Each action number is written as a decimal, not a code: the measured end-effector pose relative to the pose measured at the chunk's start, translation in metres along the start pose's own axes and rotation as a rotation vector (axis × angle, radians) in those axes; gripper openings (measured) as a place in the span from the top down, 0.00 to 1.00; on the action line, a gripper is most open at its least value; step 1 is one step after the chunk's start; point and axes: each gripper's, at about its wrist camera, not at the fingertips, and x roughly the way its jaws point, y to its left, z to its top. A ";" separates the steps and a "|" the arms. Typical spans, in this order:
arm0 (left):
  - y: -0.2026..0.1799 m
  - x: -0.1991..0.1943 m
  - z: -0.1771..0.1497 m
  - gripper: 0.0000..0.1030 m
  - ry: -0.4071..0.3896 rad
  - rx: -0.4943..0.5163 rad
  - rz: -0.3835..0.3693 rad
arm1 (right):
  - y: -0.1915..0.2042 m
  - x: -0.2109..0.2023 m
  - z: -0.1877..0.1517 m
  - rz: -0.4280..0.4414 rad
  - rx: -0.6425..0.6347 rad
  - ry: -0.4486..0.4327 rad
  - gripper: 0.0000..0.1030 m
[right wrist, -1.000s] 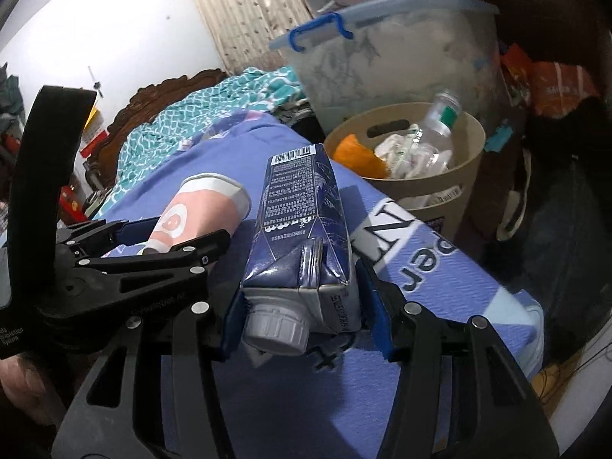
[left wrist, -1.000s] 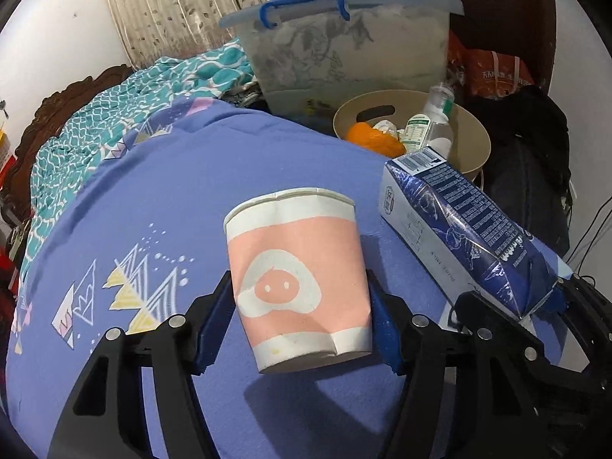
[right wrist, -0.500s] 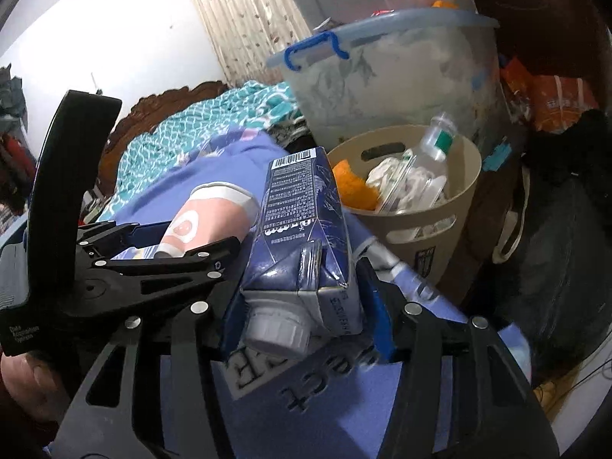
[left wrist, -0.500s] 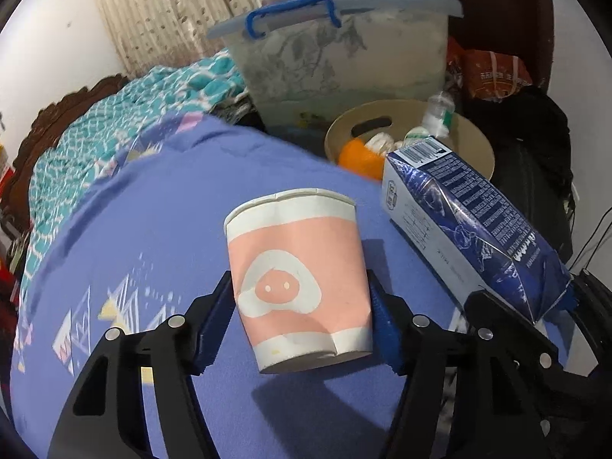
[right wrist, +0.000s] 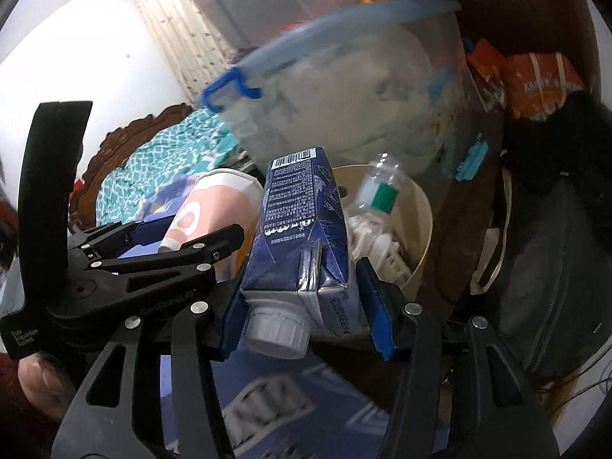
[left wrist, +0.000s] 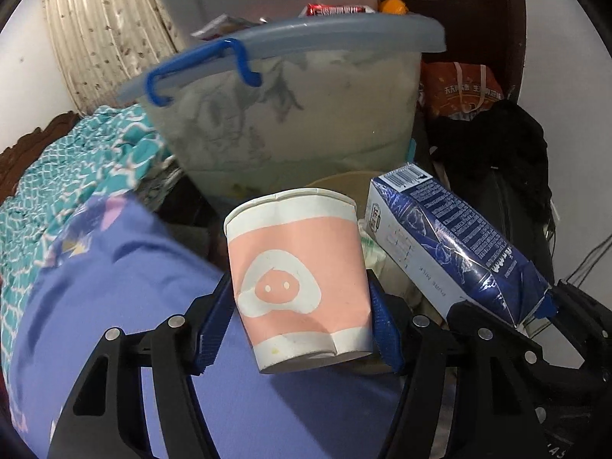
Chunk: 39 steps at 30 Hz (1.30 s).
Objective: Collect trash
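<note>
Purple bedding (left wrist: 114,287) fills the lower left. Left gripper (left wrist: 298,329) fingers squeeze a pink paper cup (left wrist: 298,279) at frame center. Right gripper (right wrist: 302,310) fingers squeeze a blue milk carton (right wrist: 302,225), just before the beige trash basket (right wrist: 420,229).

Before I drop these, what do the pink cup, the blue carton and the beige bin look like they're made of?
Pink cup: paper, matte, with a rolled rim and a dented base.
Blue carton: coated paperboard, probably; glossy creased print, folded gable seam, grey plastic screw cap.
Beige bin: most likely plastic, with a smooth, thin, even wall; it is partly hidden, so I am less sure.
</note>
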 end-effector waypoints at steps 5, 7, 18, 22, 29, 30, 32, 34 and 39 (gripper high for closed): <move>-0.002 0.040 0.023 0.39 0.050 -0.011 -0.050 | -0.027 0.027 0.020 0.010 0.076 0.070 0.46; 0.001 0.058 0.028 0.36 0.074 -0.030 -0.049 | -0.029 0.033 0.024 0.026 0.085 0.081 0.46; 0.047 0.075 0.024 0.11 0.114 -0.208 -0.112 | -0.021 0.050 0.036 -0.018 0.062 0.085 0.28; 0.054 0.061 0.018 0.11 0.069 -0.237 -0.147 | -0.014 0.051 0.035 -0.024 0.044 0.089 0.41; 0.033 0.044 0.009 0.22 0.079 -0.169 -0.223 | -0.008 0.022 0.030 -0.073 0.078 -0.017 0.27; 0.031 0.043 0.009 0.23 0.086 -0.158 -0.224 | -0.009 0.014 0.028 -0.078 0.096 -0.044 0.26; 0.032 0.035 0.006 0.21 0.075 -0.163 -0.215 | -0.011 0.000 0.024 -0.084 0.118 -0.075 0.25; 0.038 0.022 0.004 0.21 0.058 -0.177 -0.210 | -0.011 -0.007 0.022 -0.084 0.125 -0.077 0.25; 0.057 -0.014 -0.012 0.14 0.013 -0.206 -0.181 | -0.002 -0.034 0.005 -0.080 0.156 -0.108 0.25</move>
